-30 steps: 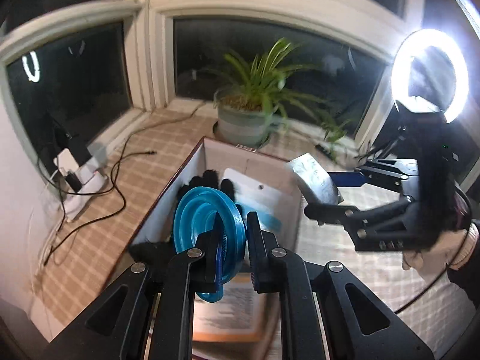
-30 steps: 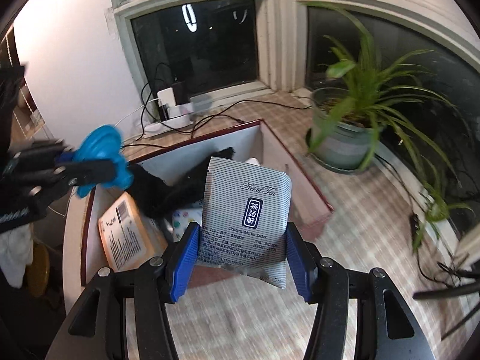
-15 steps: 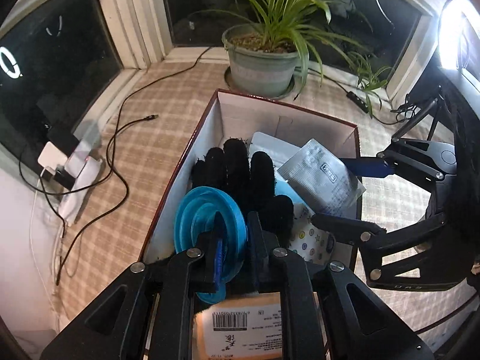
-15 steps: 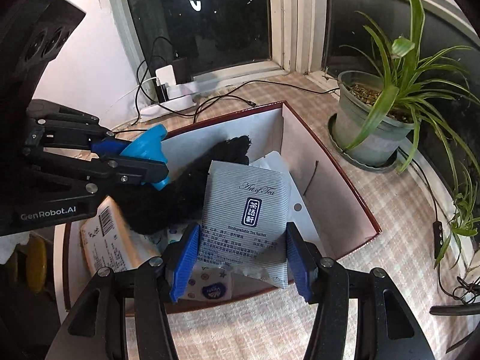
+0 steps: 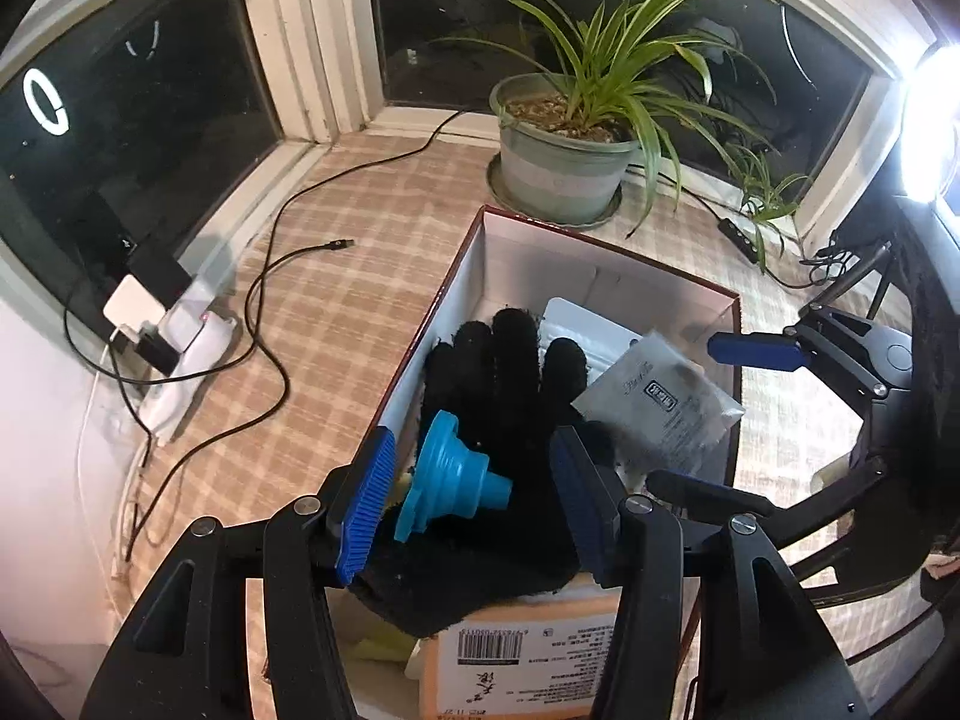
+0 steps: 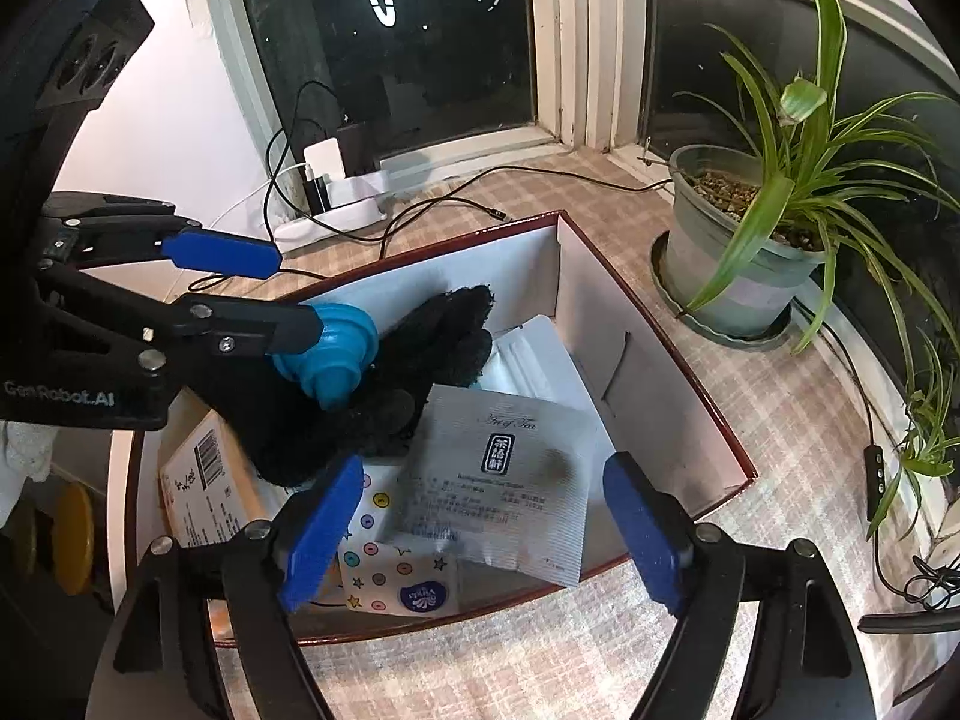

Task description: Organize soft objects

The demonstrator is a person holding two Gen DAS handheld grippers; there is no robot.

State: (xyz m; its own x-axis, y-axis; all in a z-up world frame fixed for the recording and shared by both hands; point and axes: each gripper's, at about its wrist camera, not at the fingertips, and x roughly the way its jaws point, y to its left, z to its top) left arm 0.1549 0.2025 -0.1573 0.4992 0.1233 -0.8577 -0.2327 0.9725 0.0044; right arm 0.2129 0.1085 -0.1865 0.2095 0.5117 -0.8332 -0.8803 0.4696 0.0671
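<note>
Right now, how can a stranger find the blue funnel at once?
Look in the open box before the potted plant. A black glove lies there; on it rests the blue funnel, the only ridged, cone-shaped thing among flat packets.

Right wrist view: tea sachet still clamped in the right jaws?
No: the right gripper is open, its blue pads spread clear of the tea sachet, which lies loose in the box.

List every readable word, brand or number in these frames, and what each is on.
"GenRobot.AI": side of the left tool.
"Art of Tea": silver tea sachet; the lines below are too blurred.
Barcode on the orange packet: digits too small.
Round logo on the spotted pack: unreadable.
</note>
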